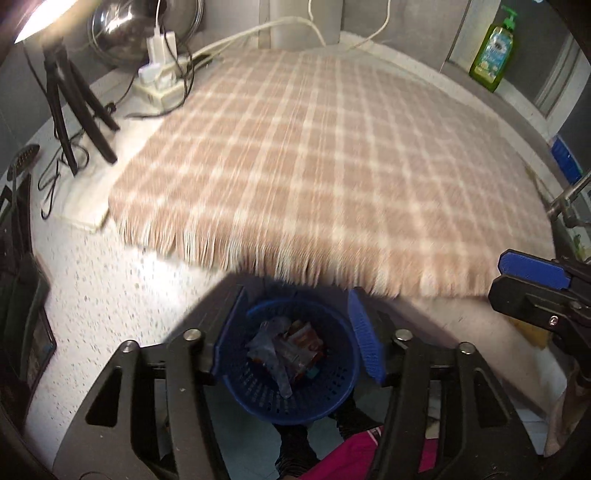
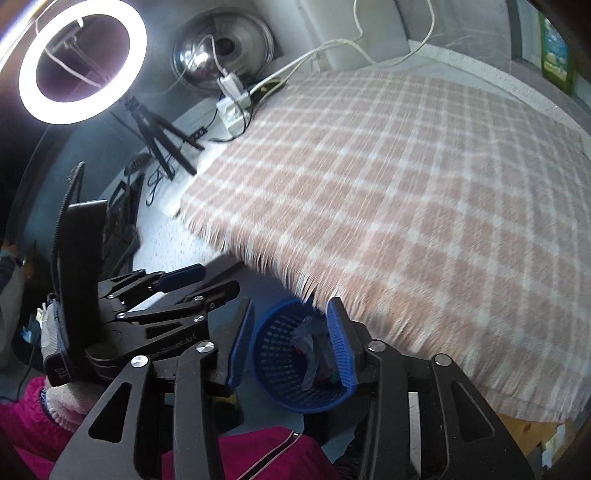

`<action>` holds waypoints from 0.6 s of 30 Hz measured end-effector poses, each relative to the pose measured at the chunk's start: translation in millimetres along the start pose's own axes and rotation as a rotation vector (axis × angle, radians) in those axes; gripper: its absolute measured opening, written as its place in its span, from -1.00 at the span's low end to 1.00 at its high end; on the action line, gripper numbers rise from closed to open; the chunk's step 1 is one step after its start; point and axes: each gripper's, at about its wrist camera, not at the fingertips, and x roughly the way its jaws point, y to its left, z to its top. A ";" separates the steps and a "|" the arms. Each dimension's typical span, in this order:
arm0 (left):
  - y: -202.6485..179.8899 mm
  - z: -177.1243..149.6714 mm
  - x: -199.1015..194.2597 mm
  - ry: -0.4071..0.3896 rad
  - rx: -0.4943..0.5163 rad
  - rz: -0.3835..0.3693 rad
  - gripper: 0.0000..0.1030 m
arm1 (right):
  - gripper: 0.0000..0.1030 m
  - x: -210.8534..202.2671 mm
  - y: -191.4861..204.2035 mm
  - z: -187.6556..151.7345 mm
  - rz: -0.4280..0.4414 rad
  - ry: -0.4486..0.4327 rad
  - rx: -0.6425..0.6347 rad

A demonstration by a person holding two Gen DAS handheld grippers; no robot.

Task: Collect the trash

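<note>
A blue plastic basket [image 1: 325,391] stands on the floor below the table's front edge and holds several crumpled wrappers [image 1: 288,350]. My left gripper [image 1: 299,332] is open and empty, above the basket, with the basket showing between its blue pads [image 1: 367,339]. My right gripper [image 2: 290,345] is open and empty too, also above the basket [image 2: 273,350]. The wrappers [image 2: 314,354] show inside it. The right gripper shows at the right edge of the left wrist view [image 1: 532,273]. The left gripper shows at the left of the right wrist view [image 2: 177,284].
A checked beige cloth [image 1: 314,166] with a fringe covers the speckled table [image 1: 103,295]. At the back left stand a ring light [image 2: 81,59] on a tripod [image 1: 74,107], a power strip [image 1: 162,81] with cables and a steel bowl [image 1: 122,29]. A green soap bottle [image 1: 495,51] stands back right.
</note>
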 end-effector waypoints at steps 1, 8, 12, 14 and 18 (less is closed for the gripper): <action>-2.8 6.1 -5.5 -0.014 0.004 -0.001 0.15 | -0.14 -5.3 -2.4 4.0 -0.006 -0.018 0.002; -25.9 36.1 -21.8 -0.120 0.010 -0.041 0.43 | 0.00 -42.0 -19.0 27.8 -0.041 -0.128 0.020; -35.8 50.7 -37.9 -0.170 0.012 -0.065 0.52 | 0.20 -59.1 -25.9 35.9 -0.062 -0.183 0.018; -41.8 57.2 -46.8 -0.192 0.014 -0.070 0.61 | 0.23 -66.9 -28.3 39.6 -0.069 -0.206 0.018; -49.4 67.5 -57.9 -0.222 0.011 -0.085 0.78 | 0.27 -72.9 -27.7 46.0 -0.086 -0.231 0.006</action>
